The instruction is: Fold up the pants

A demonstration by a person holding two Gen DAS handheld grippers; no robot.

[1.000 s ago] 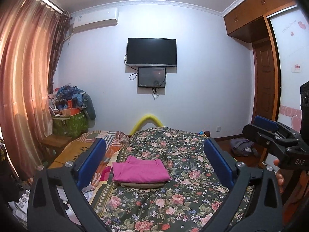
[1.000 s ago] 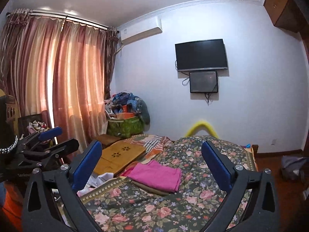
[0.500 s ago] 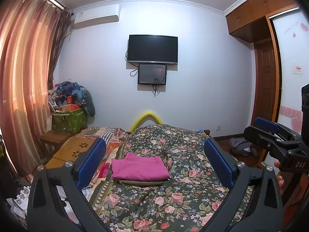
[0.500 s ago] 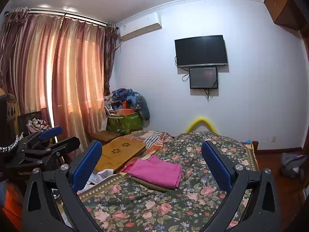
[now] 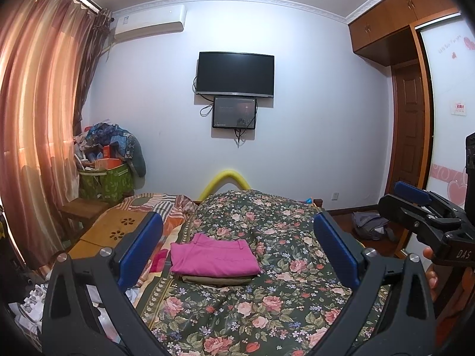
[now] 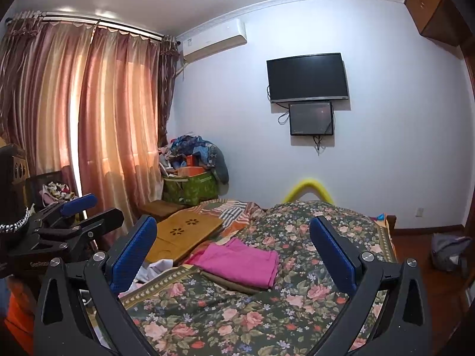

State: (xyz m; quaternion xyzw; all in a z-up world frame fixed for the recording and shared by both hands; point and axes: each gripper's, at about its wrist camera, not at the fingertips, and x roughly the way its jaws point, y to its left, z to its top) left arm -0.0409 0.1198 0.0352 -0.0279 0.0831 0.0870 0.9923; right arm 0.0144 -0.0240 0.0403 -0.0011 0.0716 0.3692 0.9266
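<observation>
Folded pink pants (image 5: 214, 255) (image 6: 241, 261) lie in a neat rectangle on top of a folded olive-brown garment (image 5: 216, 280) on the floral bed cover (image 5: 267, 305). My left gripper (image 5: 237, 252) is held well above and short of the stack, open, nothing between its blue pads. My right gripper (image 6: 234, 255) is also open and empty, off to the right of the left one. The right gripper appears at the right edge of the left wrist view (image 5: 421, 210); the left one shows at the left edge of the right wrist view (image 6: 74, 216).
A wooden lap table (image 6: 184, 235) and striped bedding lie left of the stack. Loose white clothes (image 6: 154, 268) sit at the bed's left edge. A green bin (image 5: 104, 182) piled with clothes stands by the curtains. A bag (image 5: 371, 225) lies on the floor at right.
Both grippers have tilted slightly, so the bed and the folded stack sit a little lower in view. The stack itself has not moved; both grippers stay open.
</observation>
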